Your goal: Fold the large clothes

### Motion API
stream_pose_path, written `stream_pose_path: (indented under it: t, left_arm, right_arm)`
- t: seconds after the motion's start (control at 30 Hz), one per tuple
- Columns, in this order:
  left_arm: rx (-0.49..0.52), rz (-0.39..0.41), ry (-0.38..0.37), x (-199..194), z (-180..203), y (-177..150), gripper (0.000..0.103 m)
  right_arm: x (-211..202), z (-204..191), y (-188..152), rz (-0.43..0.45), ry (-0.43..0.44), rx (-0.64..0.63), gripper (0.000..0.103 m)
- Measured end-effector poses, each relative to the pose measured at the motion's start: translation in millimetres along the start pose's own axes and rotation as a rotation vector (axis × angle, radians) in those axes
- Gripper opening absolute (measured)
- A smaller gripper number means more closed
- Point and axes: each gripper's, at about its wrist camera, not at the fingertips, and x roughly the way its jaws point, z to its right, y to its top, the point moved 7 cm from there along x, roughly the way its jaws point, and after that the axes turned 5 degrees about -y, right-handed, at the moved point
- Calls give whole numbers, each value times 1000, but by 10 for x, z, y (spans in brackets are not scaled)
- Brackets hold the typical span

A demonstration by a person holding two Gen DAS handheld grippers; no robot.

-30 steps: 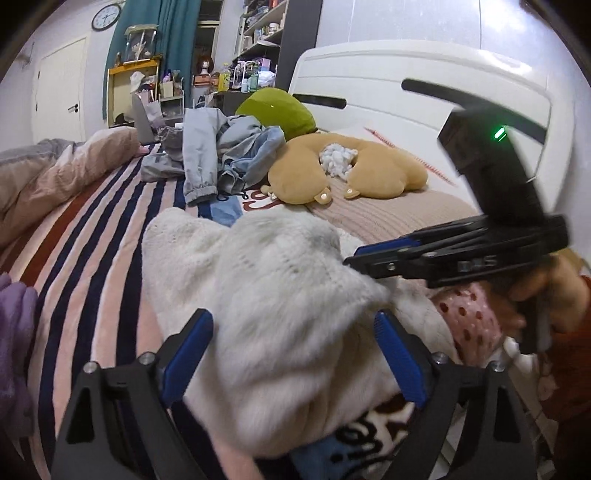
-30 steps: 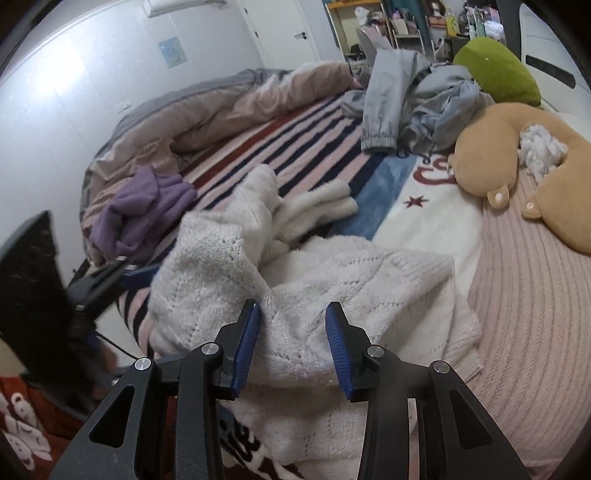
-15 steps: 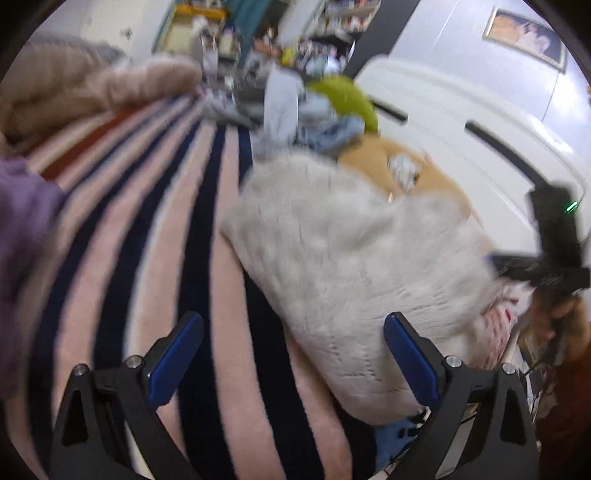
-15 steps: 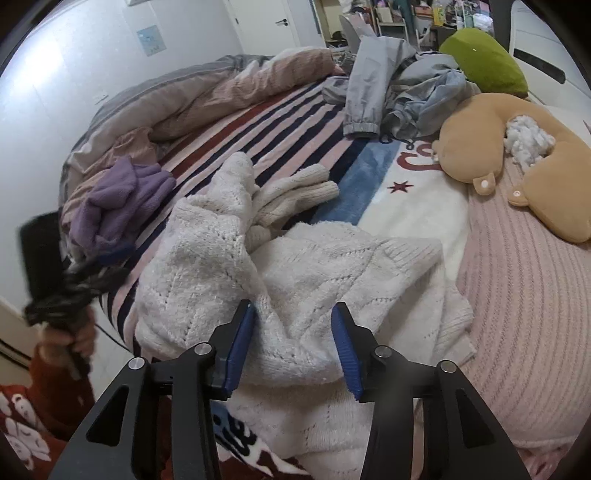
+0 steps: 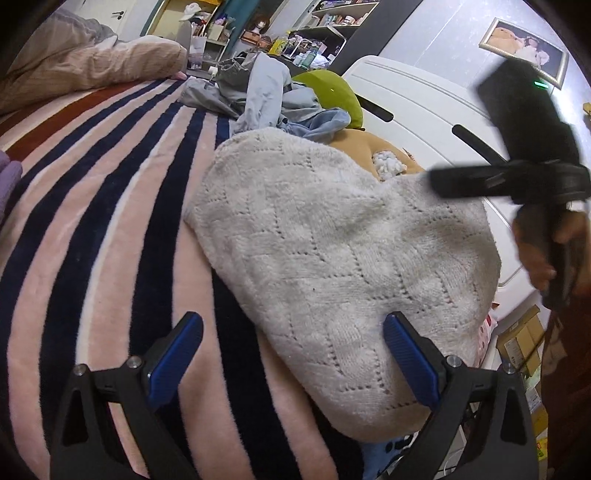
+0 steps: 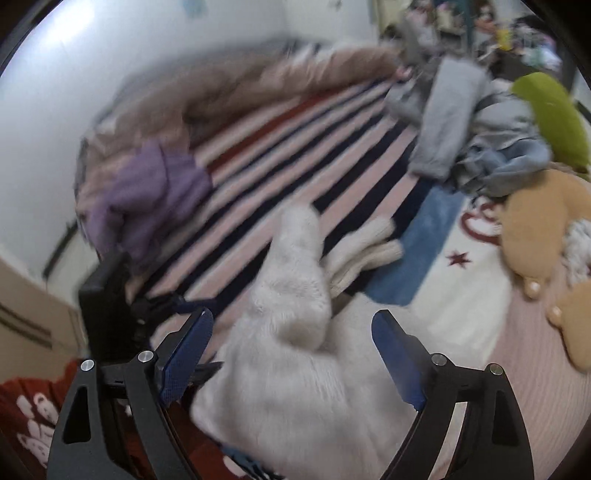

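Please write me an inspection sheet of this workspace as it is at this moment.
Surface: striped pink and navy blanket on the bed.
Job's things: white cable-knit sweater, bunched near the bed edge.
Clutter: grey and blue clothes pile, purple garment, tan plush toy, green cushion.
Grippers: left gripper open; right gripper open, view blurred.
Cables: nothing seen.
Surroundings: white headboard, shelves, framed picture.

My right wrist view is smeared by motion: the purple garment [image 6: 155,192] at left and the grey clothes [image 6: 454,122] at upper right lack detail. In my left wrist view the sweater [image 5: 332,251] hides most of the tan plush pillow [image 5: 354,147], and the right gripper [image 5: 517,181] is blurred
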Motion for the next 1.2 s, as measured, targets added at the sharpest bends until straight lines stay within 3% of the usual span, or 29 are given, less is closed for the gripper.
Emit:
stream_pose_path:
  t: [0.07,0.13,0.17,0.27,0.4,0.53,0.63,0.73,0.87,0.93,1.07,1.2]
  left_arm:
    - [1,0,-3,6,-3,1,97]
    - [-2,-4,-7,24,-12,3,97]
    - [-1,-11,-11,37,-12,-1,97]
    - [-2,-15,-50,36,35,9,97]
    - [9,-1,-123,-91,243,95,97]
    - [83,-9,-146,-172,548,187,100]
    - [57,-19,-240,-138,764,257,102]
    - [12,-61,-270,54,897,291,102]
    - [-47,-163,-305,342,1002,187,102]
    - [-53,-212,-288,470,1045,119,102]
    - [-68,-283,-300,656,1093,-12,102]
    - [-148,-338,-372,812,1120,-87,102]
  right_arm:
    - [225,21,-11,-76,21,13,84]
    - [322,-17,-77,-115,90,1,35]
    - [321,-55,-109,-113,94,-22,24]
    - [145,-137,-237,-23,12,-123,16]
    - [-426,139,-479,146,-80,-31,12]
    - [-1035,645,-901,263,-164,162,11]
    - [-1293,923,-1398,276,-150,287,11]
    - [-1242,1026,-1877,269,-110,380,11]
    - [-962,1079,-2199,294,-46,478,15]
    - [-861,1120,-2280,307,-47,501,23]
    - [-832,1270,-2398,303,-69,567,67]
    - [-721,1398,-2556,266,76,655,72]
